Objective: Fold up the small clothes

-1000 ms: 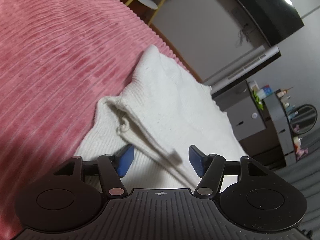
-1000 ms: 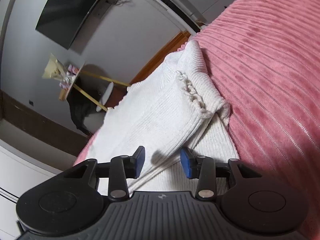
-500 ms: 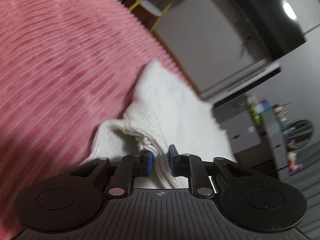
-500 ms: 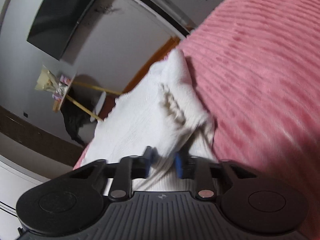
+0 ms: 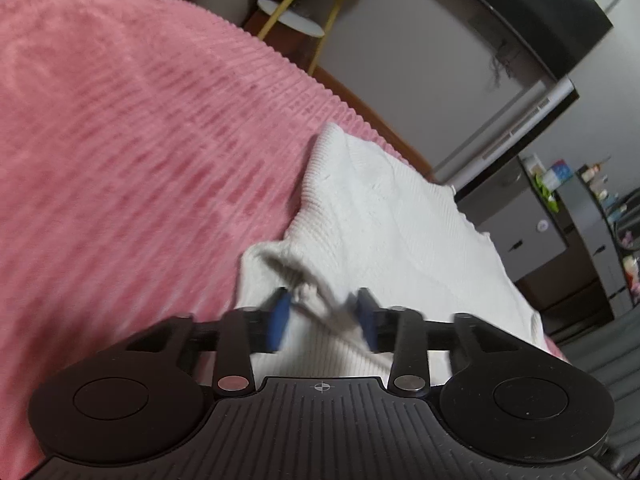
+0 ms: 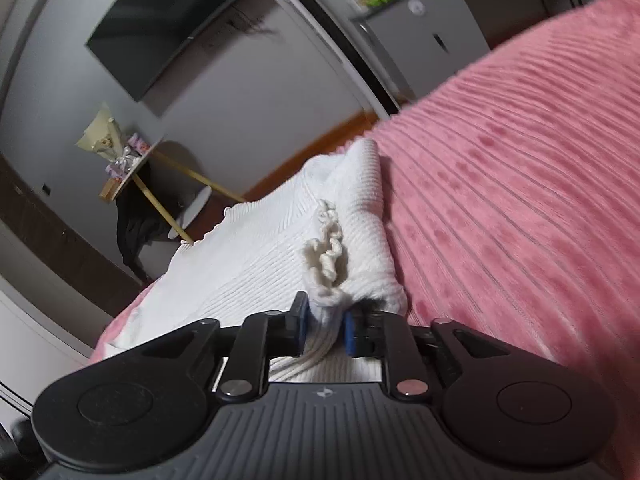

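A white ribbed knit garment [image 5: 384, 216] lies folded on the pink bedspread [image 5: 120, 152]. My left gripper [image 5: 322, 318] sits at its near folded edge. Its jaws are opening, and the blurred hem lies loose between the blue pads [image 5: 280, 318] without being pressed. In the right wrist view the same garment [image 6: 256, 256] shows a crocheted trim [image 6: 328, 252] on its upper layer. My right gripper [image 6: 326, 326] pinches a bunched fold just below that trim. Its jaws are opening slightly, and the cloth still fills the gap between both pads.
The pink bedspread [image 6: 520, 200] spreads wide on the outer side of each gripper. Beyond the bed's far edge stand a small round table with yellow legs [image 6: 160, 184], a wall-mounted dark screen [image 6: 168, 28] and grey cabinets [image 5: 536, 236].
Both grippers closed on the garment's near edge half a second ago. The left jaws have since spread apart and let the hem go; the right jaws stay narrow on their fold.
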A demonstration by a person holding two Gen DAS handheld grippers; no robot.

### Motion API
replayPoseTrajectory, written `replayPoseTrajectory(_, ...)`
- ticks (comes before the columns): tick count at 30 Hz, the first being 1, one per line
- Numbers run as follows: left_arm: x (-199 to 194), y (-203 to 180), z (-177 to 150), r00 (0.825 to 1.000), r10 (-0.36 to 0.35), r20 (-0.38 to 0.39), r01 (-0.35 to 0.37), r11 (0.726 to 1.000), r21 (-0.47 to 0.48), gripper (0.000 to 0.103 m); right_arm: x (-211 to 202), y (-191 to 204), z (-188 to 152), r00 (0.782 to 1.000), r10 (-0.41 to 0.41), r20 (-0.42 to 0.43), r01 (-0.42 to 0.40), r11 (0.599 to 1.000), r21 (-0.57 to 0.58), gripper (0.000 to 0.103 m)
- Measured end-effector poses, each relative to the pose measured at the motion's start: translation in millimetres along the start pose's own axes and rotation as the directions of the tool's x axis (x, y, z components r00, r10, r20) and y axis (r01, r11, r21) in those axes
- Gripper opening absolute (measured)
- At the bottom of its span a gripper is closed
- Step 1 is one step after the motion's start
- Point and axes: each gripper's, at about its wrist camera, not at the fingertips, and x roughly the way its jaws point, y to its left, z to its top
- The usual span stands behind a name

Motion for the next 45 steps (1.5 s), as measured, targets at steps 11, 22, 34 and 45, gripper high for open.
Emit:
replayPoseTrajectory(11,-88.6,41.2,-70.8,0.989,0.103,-0.110,-0.095,0.992,0.081,0.090,-99.6,6.4,-35.1,0.983,-0.131,-0.131,0.108,0.979,-0.171,0.045)
replayPoseTrajectory(22,-107.2,49.7,-90.5,0.969,0.129,-0.212,-0.101,0.986,0.135,0.090,-138.7,-9.8,-73.4,0.937,-0.127,-0.327,0.060,0.977,-0.205,0.045)
replayPoseTrajectory(34,-114.6,51.7,-91.2,0.947,0.173,-0.270,-0.112,0.967,0.227,0.028,-136.4,-2.2,-81.9,0.925,-0.106,-0.365,0.002,0.962,-0.274,0.010)
replayPoseTrajectory(45,-114.5,57.5,-87.7,0.934,0.071,-0.349,0.000,0.980,0.201,0.019,-136.5,-1.9,-77.8,0.923,-0.063,-0.380,-0.032,0.970,-0.240,0.013)
